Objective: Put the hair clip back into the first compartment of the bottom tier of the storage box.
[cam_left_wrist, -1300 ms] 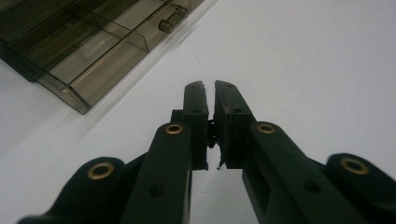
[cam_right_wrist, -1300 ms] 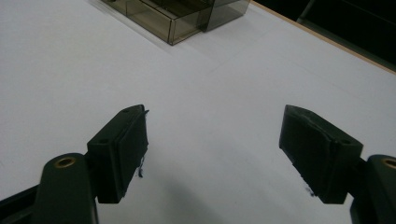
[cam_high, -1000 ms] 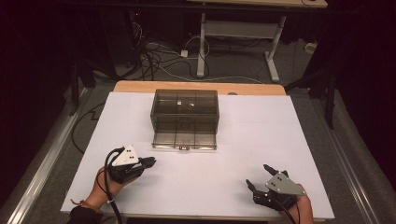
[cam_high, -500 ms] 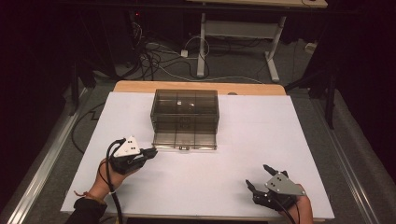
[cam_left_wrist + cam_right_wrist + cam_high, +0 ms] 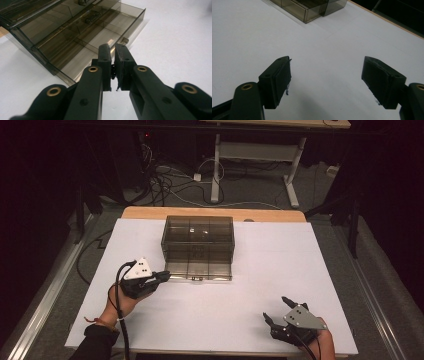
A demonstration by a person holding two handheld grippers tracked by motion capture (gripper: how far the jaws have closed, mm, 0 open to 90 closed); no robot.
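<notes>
Smoked-plastic drawer box (image 5: 198, 247) mid-table (image 5: 320, 265), bottom drawer (image 5: 100, 37) pulled out. My left gripper (image 5: 162, 276), jaws closed on nothing, sits at its front corner; pushing shut seems left. My right gripper (image 5: 280, 312) rests apart, jaws open.

The smoky transparent plastic drawer box (image 5: 75, 32) runs off the upper left of the left gripper view, and in the right gripper view its corner (image 5: 312, 7) is cut by the top edge. The person's right hand (image 5: 322, 342) is cut off at the bottom of the high view. Small dark things in the box's compartments are too blurred to tell.
</notes>
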